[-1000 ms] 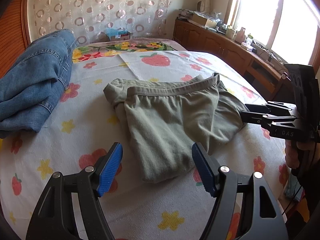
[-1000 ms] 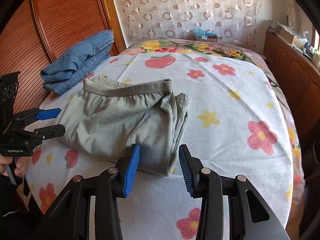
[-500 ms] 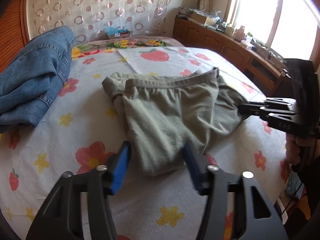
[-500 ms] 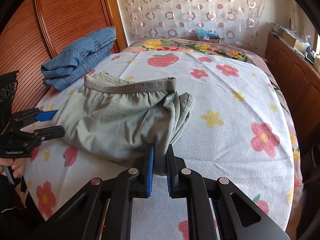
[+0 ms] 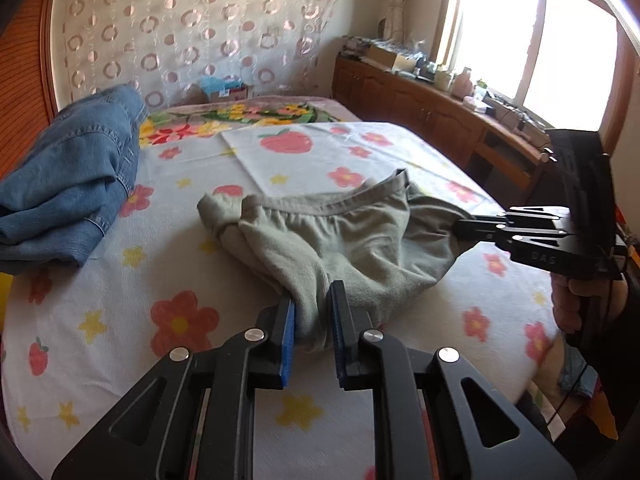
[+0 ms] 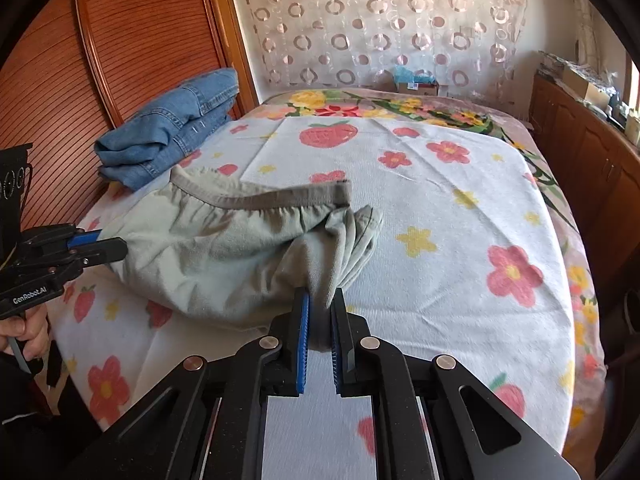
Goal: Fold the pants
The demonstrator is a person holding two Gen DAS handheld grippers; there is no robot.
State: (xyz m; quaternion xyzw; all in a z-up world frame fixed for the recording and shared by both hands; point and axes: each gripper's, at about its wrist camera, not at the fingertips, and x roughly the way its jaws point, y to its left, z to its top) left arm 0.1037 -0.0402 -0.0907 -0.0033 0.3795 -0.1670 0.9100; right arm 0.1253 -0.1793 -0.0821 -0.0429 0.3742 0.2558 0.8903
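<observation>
with both tools clamped on cloth, the olive pants (image 5: 352,236) hang stretched between them above the flower-print bedspread (image 5: 132,300). the left gripper (image 5: 312,320) has its blue pads (image 5: 287,328) drawn narrow, pinching a bunched corner of the pants between the fingers; the fabric rises forward from the pads toward the elastic waistband (image 5: 328,206), which runs across ahead of the fingertips. the right gripper (image 6: 318,322) is likewise narrowed on the opposite folded corner, cloth filling the gap between its pads (image 6: 304,320). in the left wrist view the right gripper (image 5: 472,230) enters to the right of the fingers, its tips buried in the fabric edge. in the right wrist view the left gripper (image 6: 104,242) appears to the left of the fingers, gripping the far edge of the garment. part of the pants sags and touches the bedspread below the span. folded blue jeans (image 6: 172,124) lie ahead and left of the fingers, well apart from the pants, beside a wooden slatted panel (image 6: 132,40).
</observation>
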